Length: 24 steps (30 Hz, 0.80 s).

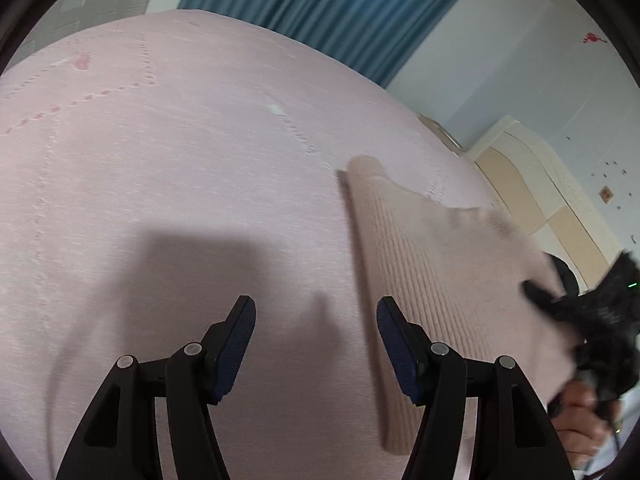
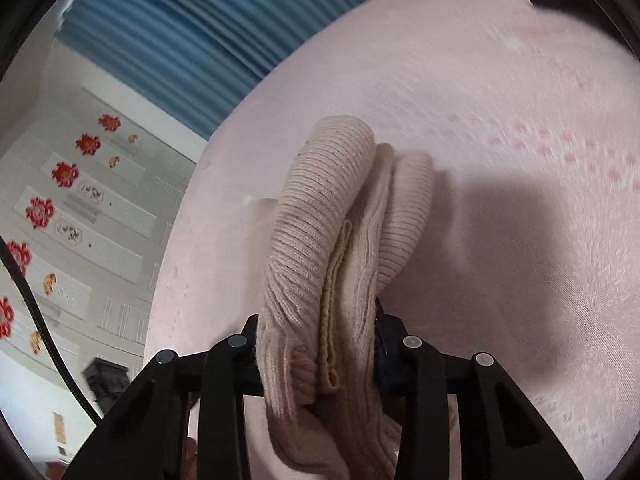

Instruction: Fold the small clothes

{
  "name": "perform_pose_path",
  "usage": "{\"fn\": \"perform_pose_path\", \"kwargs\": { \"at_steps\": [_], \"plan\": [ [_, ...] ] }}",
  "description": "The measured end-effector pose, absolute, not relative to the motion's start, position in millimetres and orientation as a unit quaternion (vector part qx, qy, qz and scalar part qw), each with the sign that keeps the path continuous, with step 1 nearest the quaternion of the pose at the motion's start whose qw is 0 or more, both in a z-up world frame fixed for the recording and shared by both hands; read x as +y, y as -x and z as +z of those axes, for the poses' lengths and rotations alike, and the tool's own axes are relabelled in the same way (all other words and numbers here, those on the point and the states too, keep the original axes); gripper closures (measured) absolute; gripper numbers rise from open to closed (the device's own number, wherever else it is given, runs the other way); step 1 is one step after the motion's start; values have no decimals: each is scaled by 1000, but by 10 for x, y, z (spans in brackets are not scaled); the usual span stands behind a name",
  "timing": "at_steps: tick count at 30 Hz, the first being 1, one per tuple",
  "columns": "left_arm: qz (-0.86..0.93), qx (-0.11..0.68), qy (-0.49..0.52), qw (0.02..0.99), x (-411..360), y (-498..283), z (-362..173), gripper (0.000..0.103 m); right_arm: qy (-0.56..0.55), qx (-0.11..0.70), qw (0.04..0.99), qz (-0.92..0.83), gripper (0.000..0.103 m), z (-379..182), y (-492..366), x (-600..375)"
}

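Observation:
A beige ribbed knit garment (image 1: 424, 260) lies partly on the pink bedsheet (image 1: 180, 160), with its right side lifted off the sheet. My left gripper (image 1: 316, 306) hangs open over bare sheet just left of the garment's long edge, and nothing is between its blue pads. In the right wrist view my right gripper (image 2: 316, 328) is shut on a bunched, several-layer fold of the garment (image 2: 320, 220), which hangs forward from the jaws above the sheet (image 2: 500, 100). The right gripper (image 1: 592, 312) shows as a blurred black shape in the left wrist view, with a hand (image 1: 580, 416) below it.
A blue curtain (image 1: 340, 8) hangs behind the bed. A cream headboard (image 1: 532, 184) stands at the right against a pale wall. Wide pink sheet stretches left of the garment. The right wrist view shows a wall with red flower decorations (image 2: 64, 174) beyond the bed edge.

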State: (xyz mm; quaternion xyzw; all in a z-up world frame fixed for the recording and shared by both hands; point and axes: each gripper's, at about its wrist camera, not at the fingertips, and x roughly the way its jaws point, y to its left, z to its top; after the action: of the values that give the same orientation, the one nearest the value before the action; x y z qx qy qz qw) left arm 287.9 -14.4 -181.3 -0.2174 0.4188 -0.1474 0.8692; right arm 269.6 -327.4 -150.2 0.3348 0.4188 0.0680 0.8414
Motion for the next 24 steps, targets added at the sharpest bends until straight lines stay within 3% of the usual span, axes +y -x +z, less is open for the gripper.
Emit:
{"fn": "perform_pose_path", "kwargs": {
  "at_steps": [9, 14, 18, 24],
  "plan": [
    [-90, 392, 247, 882, 391, -2815, -1731, 42, -248, 417, 872, 64, 67, -765, -2953, -2222],
    [-86, 371, 282, 881, 613, -2772, -1691, 42, -310, 392, 860, 104, 68, -601, -2998, -2036],
    [-99, 366, 266, 886, 598, -2734, -1640, 42, -399, 380, 822, 143, 67, -973, -3019, -2345],
    [-123, 385, 212, 890, 306, -2757, -1678, 42, -371, 465, 803, 38, 59, -1952, -2962, -2926]
  ]
}}
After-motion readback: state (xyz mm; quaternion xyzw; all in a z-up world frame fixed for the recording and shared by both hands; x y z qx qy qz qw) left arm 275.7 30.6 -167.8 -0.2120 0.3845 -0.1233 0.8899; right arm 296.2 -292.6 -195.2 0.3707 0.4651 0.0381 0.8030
